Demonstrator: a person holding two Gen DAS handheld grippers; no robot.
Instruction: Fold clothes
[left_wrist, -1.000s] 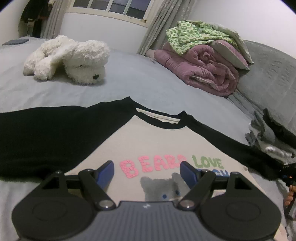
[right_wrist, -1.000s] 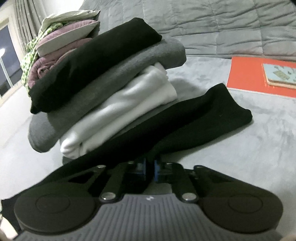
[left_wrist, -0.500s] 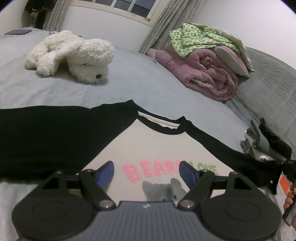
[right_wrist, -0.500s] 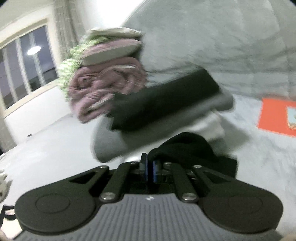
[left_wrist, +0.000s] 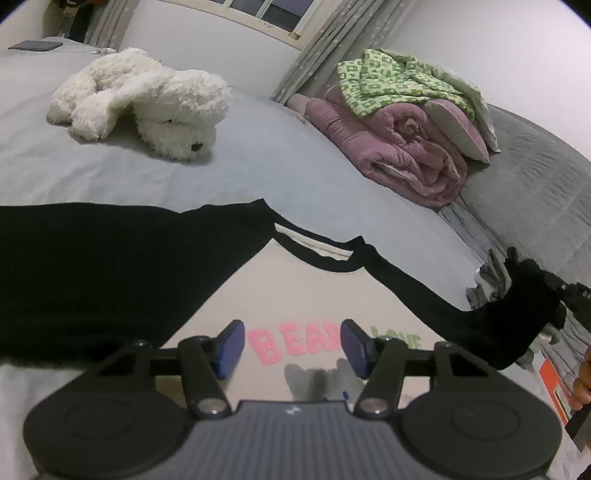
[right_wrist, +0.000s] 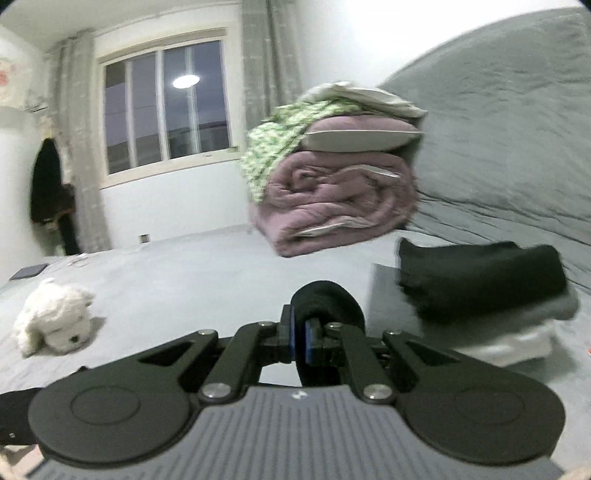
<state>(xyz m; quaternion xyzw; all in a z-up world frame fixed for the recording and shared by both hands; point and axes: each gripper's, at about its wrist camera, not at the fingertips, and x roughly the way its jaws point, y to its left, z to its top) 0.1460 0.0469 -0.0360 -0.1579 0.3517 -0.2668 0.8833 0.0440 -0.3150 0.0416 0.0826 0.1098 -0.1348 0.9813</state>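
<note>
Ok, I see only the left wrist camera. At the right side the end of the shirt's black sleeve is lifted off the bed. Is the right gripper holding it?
Observer: Yes. The right gripper is shut on the black sleeve; the cloth bulges out just past its fingertips.
Operator: In my view the folded pile behind the sleeve is nearly hidden. What is in it?
Observer: A folded black garment lies on top, then a grey garment, then a white garment at the bottom.
</note>
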